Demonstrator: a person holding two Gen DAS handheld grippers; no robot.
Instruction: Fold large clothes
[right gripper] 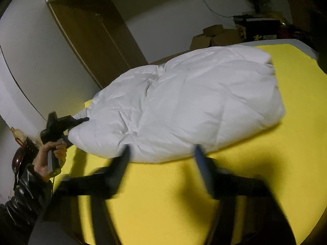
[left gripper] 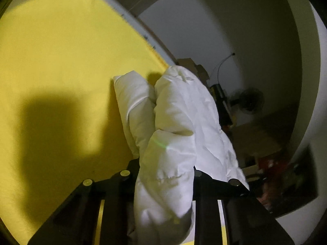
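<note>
A large white puffy down garment point(right gripper: 184, 102) lies bunched on a yellow sheet point(right gripper: 163, 194). In the left wrist view the garment point(left gripper: 173, 122) fills the gap between my left gripper's fingers point(left gripper: 165, 173), which are shut on a thick fold of it. In the right wrist view my left gripper point(right gripper: 81, 120) holds the garment's left end, a hand on its handle. My right gripper point(right gripper: 161, 153) is open and empty, blurred, its fingertips at the garment's near edge.
The yellow sheet point(left gripper: 61, 71) covers a bed. A brown wardrobe point(right gripper: 92, 30) stands behind it. Cardboard boxes point(right gripper: 214, 36) and dark clutter are stacked at the far wall. A fan point(left gripper: 251, 100) and boxes sit beyond the bed's edge.
</note>
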